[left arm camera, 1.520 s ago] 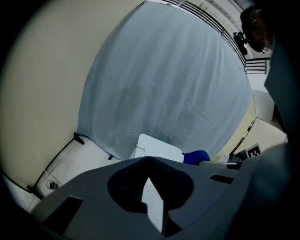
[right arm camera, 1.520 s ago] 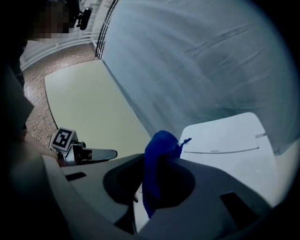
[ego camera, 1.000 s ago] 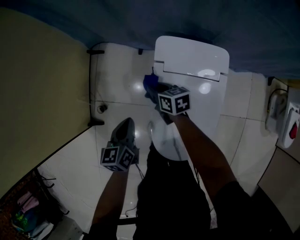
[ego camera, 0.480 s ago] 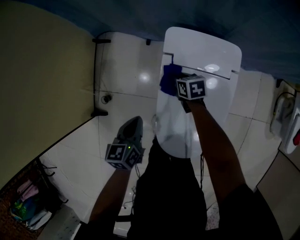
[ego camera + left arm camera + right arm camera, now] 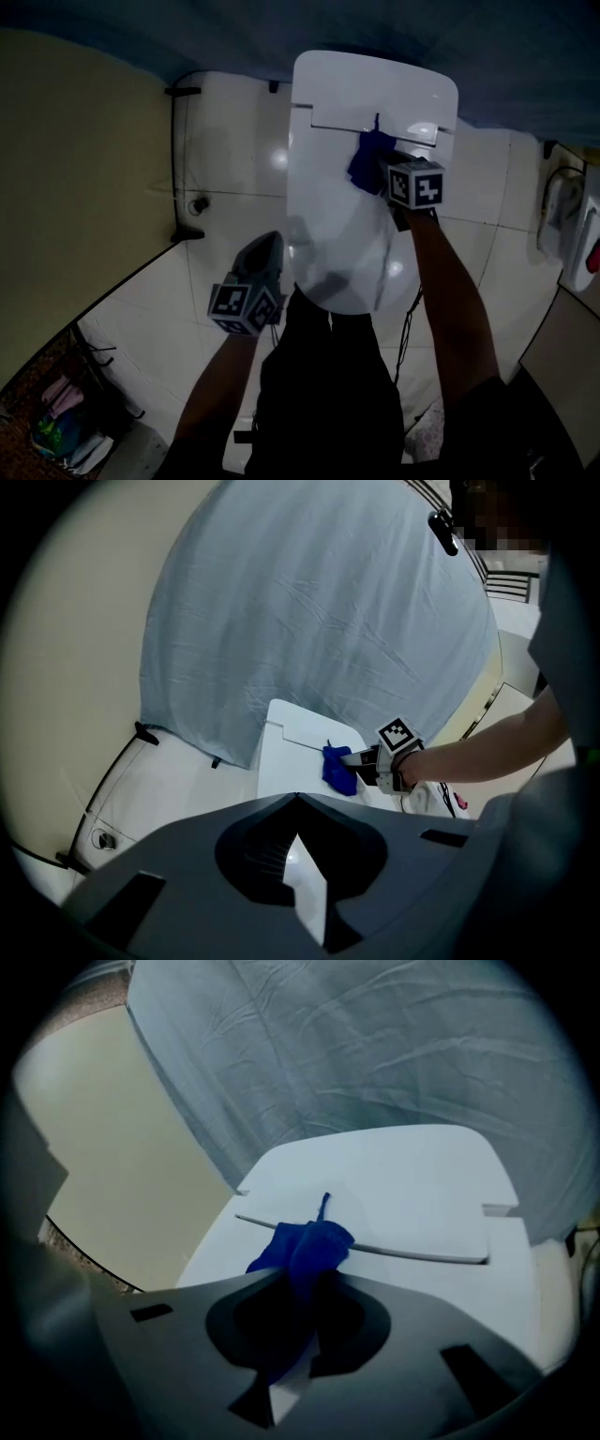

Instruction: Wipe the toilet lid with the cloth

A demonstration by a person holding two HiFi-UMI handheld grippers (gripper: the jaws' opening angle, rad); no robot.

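Note:
The white toilet lid (image 5: pixel 333 216) lies closed in the middle of the head view, with the tank top (image 5: pixel 375 89) behind it. My right gripper (image 5: pixel 380 173) is shut on a blue cloth (image 5: pixel 368 159) and presses it onto the lid's far end, by the hinge seam. In the right gripper view the blue cloth (image 5: pixel 305 1246) bunches out of the jaws against the seam (image 5: pixel 412 1252). My left gripper (image 5: pixel 261 261) hangs left of the bowl, over the floor, holding nothing; its jaws stand close together. From the left gripper view the cloth (image 5: pixel 337 769) and the toilet lid (image 5: pixel 291 761) show ahead.
A beige wall (image 5: pixel 75 178) runs along the left, with a black pipe (image 5: pixel 176 164) at its foot. A blue-grey sheet (image 5: pixel 375 1054) hangs behind the tank. White floor tiles (image 5: pixel 225 122) surround the toilet. A wall fixture (image 5: pixel 572 234) is at the right edge, clutter (image 5: pixel 56 422) at lower left.
My right gripper has carried the blue cloth from the lid's left edge, up and across to the hinge seam at the right. The left gripper has stayed beside the bowl.

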